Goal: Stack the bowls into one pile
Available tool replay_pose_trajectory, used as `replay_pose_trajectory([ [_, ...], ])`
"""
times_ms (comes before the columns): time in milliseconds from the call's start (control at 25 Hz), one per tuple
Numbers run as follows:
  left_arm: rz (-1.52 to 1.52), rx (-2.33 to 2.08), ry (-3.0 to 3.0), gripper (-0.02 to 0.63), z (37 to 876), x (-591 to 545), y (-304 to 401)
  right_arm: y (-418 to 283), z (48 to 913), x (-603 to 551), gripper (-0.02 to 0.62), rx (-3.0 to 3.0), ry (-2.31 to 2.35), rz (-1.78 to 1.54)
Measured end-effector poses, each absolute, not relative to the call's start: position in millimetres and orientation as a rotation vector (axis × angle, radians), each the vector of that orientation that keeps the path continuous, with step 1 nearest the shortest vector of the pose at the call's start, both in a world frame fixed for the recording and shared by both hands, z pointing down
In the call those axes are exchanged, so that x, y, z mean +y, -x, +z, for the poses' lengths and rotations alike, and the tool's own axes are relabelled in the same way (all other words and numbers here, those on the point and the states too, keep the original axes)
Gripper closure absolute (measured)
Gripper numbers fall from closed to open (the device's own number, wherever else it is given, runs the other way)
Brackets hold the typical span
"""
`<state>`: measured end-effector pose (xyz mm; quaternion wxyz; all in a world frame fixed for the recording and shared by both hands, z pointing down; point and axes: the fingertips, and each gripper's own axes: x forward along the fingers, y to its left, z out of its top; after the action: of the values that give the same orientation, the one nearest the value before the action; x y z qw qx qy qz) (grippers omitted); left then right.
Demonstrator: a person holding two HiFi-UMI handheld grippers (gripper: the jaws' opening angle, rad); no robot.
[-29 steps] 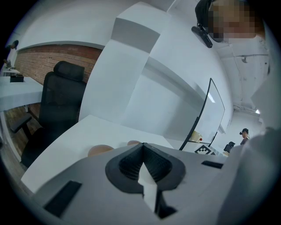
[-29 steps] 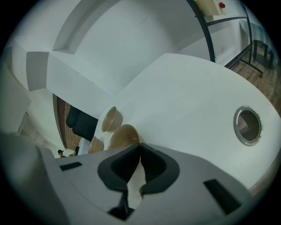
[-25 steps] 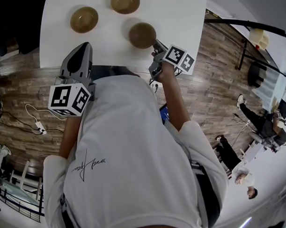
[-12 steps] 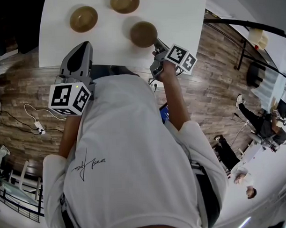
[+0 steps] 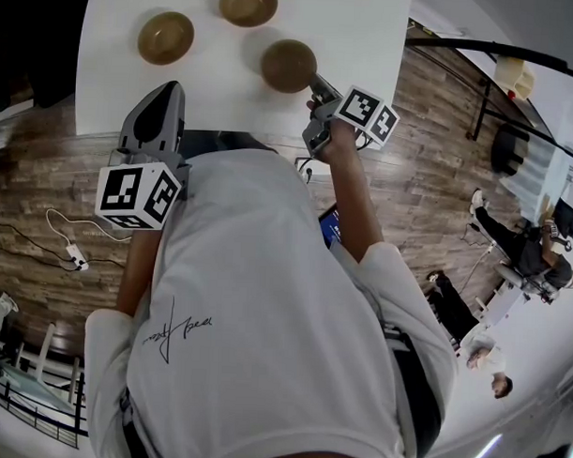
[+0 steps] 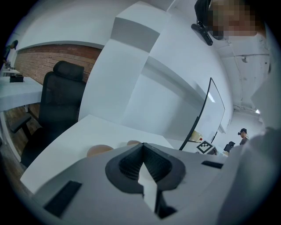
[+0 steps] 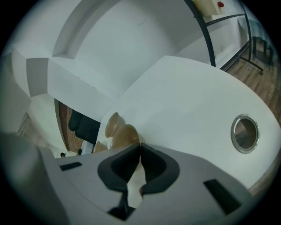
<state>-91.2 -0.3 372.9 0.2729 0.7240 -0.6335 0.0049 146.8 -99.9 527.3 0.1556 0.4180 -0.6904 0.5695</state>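
Right gripper [image 5: 314, 83]: jaws pinched on the near rim of the near bowl [image 5: 288, 66], over the front right part of the bench [image 5: 369, 29]. Seemingly raised a little, going by the shadow cast to its left. Left gripper [image 5: 166, 90]: jaws pressed together on nothing, parked over the bench's front edge, well apart from every bowl.

Handling, as a judgement: brown, smooth and thin-walled, probably wood or plastic. So light and stiff, unlikely to break from a short drop, but quick to slide on the slick white top. Pinched at one point of the rim, apt to swing or tip; better carried level and slow. Rim the only sensible hold, with walls too round and wide for the jaws. Nesting likely easy, given three like shapes.

Other two: left bowl [image 5: 166, 38] and far bowl [image 5: 248, 4], both upright, apart from each other and from the held one. Either fit as the base of the pile.

Around: nothing lying between the bowls, so no obstacle on the way across. Round metal-ringed hole [image 7: 245, 133] in the top, off to the right, away from the route. Black chair [image 6: 61, 96] past the bench at left. People [image 5: 516, 245] far off on the wood floor [image 5: 440, 135] at right, out of reach.
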Motion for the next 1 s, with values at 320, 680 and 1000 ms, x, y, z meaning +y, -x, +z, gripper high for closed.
replay_pose_trajectory([
  [320, 0.004, -1.714, -1.936, 0.601, 372, 4, 97, -140, 518, -103, 0.578, -1.992, -1.188, 1.628],
  [680, -0.001, -1.719, -1.919, 0.601, 374, 6, 105, -125, 506, -110, 0.578, -2.027, -1.166, 1.621],
  [1000, -0.006, -1.718, -1.914, 0.601, 375, 4, 105, -118, 494, -115, 0.578, -2.059, -1.152, 1.61],
])
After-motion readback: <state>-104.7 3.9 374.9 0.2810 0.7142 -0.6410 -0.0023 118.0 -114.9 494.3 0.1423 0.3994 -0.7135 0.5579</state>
